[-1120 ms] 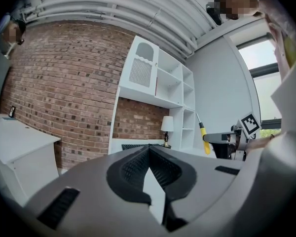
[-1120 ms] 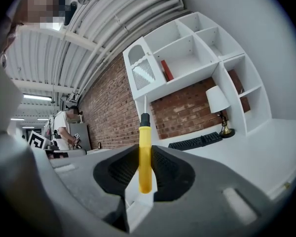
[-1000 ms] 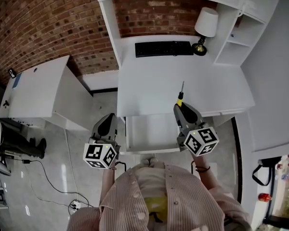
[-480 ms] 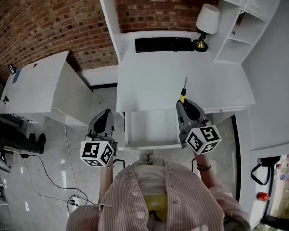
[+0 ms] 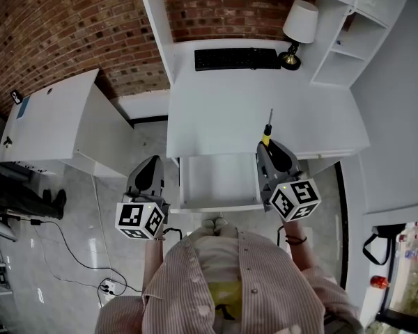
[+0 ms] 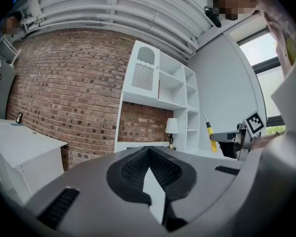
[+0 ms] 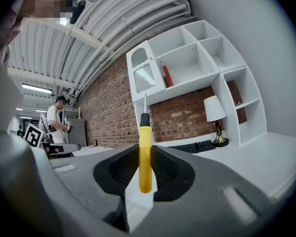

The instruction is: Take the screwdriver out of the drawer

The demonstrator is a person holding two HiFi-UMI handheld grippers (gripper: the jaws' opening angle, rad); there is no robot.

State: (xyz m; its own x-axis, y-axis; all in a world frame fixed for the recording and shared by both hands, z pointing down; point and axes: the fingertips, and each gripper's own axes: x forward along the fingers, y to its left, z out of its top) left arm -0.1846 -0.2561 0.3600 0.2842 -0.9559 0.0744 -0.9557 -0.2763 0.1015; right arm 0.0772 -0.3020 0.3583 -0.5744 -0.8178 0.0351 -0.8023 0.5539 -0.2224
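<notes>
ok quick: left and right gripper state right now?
Left gripper: closed, nothing between its jaws.
Right gripper: closed on the screwdriver, gripping its yellow handle, with the shaft sticking out past the jaw tips.

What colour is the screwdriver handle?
Yellow, with a black collar. The screwdriver shows best in the right gripper view.

LIGHT bright, even, cool | SOURCE window [image 6: 271, 83] blown white; ceiling strip lamp [image 7: 37, 88] lit | GLARE sheen on floor [image 5: 92, 248]; white desk [image 5: 265, 110] nearly washed out | SHADOW soft, faint | EDGES fisheye bend, black corners in both gripper views | FOCUS left tool [image 6: 148, 151] and right tool [image 7: 145, 149] slightly soft up close
</notes>
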